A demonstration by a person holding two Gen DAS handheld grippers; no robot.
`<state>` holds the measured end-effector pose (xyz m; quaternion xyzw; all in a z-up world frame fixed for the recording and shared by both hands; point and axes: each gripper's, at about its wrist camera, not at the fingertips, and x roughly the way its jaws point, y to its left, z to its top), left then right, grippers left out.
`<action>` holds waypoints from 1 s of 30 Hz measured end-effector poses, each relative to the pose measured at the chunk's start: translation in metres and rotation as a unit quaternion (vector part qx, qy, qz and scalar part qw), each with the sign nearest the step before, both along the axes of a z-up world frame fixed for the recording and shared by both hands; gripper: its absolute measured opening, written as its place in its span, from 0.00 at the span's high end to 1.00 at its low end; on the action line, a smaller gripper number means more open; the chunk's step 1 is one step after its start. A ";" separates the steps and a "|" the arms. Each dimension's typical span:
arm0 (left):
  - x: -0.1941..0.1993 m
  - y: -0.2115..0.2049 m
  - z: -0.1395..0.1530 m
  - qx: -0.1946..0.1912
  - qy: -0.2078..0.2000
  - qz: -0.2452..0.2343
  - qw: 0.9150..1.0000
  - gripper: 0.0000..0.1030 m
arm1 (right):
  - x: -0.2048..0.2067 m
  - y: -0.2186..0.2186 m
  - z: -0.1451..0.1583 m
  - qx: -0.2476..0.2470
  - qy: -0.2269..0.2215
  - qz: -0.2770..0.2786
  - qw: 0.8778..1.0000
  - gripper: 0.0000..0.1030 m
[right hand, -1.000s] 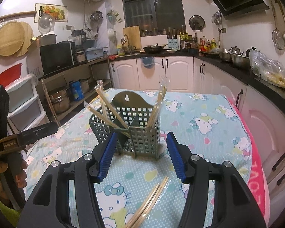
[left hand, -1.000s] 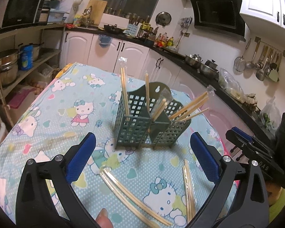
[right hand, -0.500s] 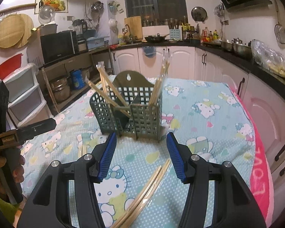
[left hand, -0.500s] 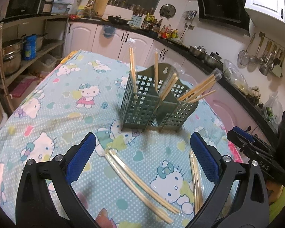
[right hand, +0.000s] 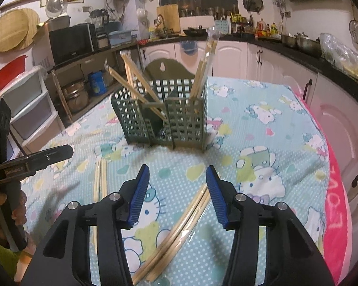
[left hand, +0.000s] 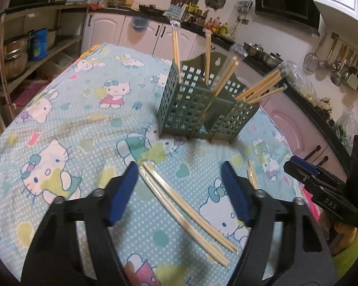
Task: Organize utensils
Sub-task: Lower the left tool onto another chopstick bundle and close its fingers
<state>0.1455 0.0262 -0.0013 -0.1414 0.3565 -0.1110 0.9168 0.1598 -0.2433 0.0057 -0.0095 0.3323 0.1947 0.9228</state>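
Only the right wrist view shows a second chopstick pair (right hand: pixel 99 181) at nine o'clock; both tools, left tool (left hand: pixel 181 178) and right tool (right hand: pixel 177 181), have just been closing, half-open, gripping nothing.

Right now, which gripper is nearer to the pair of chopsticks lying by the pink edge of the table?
Right. The right gripper has that pair of chopsticks between its open fingers; the left gripper straddles another pair farther over.

We note a matt green plastic lattice caddy (left hand: pixel 202 109), pale bare wooden chopsticks (left hand: pixel 186 212) in glossy clear wrap, a printed cloth (left hand: pixel 59 124), and ribbed blue fingers (right hand: pixel 140 190) on black plastic.
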 end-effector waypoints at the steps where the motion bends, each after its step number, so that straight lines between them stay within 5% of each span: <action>1: 0.000 0.000 -0.002 -0.001 0.003 -0.001 1.000 0.46 | 0.001 0.000 -0.004 -0.001 0.007 0.000 1.000 0.57; 9: 0.002 -0.002 -0.024 -0.009 0.038 -0.017 0.999 0.73 | 0.007 0.002 -0.023 -0.007 0.039 0.001 0.999 0.61; 30: 0.035 0.006 -0.067 -0.017 0.122 -0.005 0.992 0.83 | 0.061 0.009 -0.063 -0.038 0.104 -0.007 0.994 0.69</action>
